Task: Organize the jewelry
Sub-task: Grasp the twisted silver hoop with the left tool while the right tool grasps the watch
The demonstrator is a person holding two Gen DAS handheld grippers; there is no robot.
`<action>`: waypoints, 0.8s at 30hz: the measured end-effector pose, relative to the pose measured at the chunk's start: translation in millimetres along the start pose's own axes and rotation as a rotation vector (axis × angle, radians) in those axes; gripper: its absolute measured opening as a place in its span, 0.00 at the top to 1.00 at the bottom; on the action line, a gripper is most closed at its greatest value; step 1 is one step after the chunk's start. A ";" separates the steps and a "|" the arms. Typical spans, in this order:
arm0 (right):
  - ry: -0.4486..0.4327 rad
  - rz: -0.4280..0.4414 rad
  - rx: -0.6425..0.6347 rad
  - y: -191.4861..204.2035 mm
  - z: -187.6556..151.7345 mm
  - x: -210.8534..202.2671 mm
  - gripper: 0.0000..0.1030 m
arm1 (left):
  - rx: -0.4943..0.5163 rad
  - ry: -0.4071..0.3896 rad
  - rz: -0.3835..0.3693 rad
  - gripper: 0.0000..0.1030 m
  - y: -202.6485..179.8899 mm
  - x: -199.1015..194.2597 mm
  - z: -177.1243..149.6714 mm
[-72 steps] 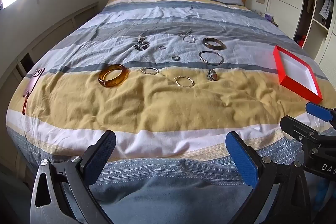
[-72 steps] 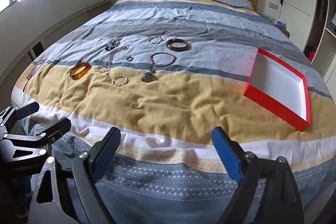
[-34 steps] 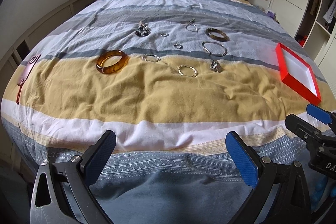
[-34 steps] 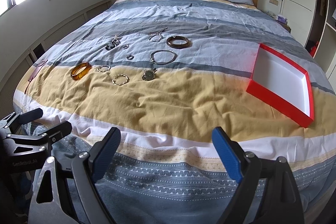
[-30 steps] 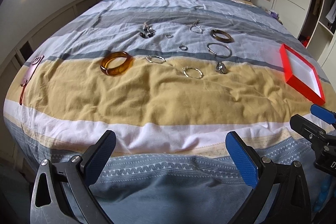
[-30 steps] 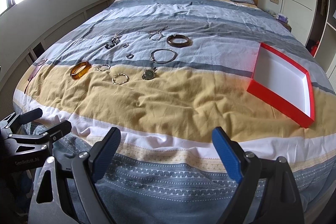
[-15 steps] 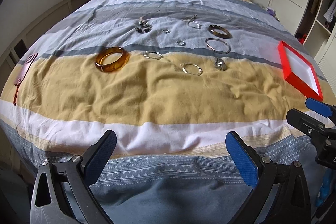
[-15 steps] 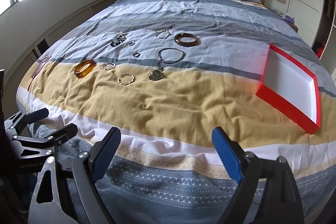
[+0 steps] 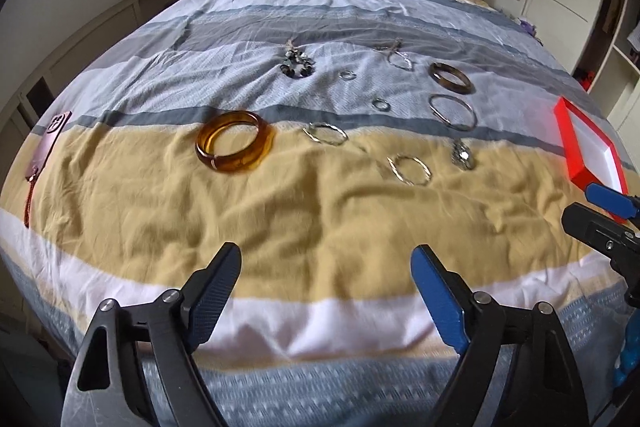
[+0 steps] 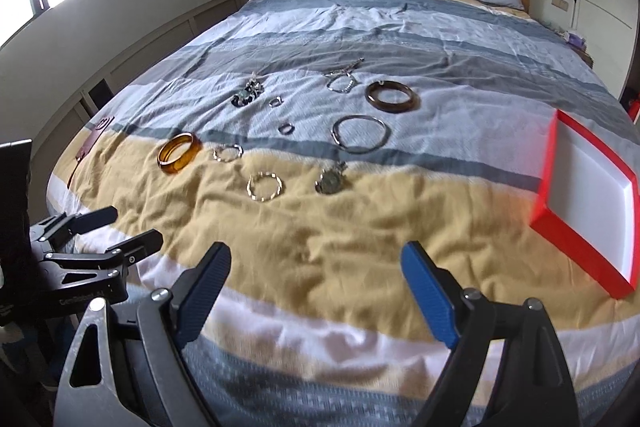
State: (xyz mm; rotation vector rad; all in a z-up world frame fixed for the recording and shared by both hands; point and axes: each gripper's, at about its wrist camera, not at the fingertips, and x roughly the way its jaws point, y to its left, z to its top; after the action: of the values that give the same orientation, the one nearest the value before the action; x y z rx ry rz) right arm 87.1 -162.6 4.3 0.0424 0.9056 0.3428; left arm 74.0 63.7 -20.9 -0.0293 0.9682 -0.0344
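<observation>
two handheld grippers hover over the foot of a striped bed (image 9: pixel 320 211). the left gripper (image 9: pixel 326 279) has its jaws closing on nothing; the right gripper (image 10: pixel 316 275) holds its jaws wide and empty. bangles, rings and chains lie scattered mid-bed, an amber bangle (image 9: pixel 234 141) nearest the left, a red tray (image 10: pixel 588 203) well apart at right.
</observation>
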 end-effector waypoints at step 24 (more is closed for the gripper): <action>0.094 0.129 0.112 -34.6 39.1 113.6 0.56 | 0.136 0.101 -0.225 0.53 -34.9 109.5 57.8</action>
State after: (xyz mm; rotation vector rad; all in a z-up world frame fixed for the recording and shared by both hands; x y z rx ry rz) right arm 191.3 -155.9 -64.4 0.1897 1.0172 0.4170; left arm 183.0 24.8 -76.8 -0.0109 1.0579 -0.3108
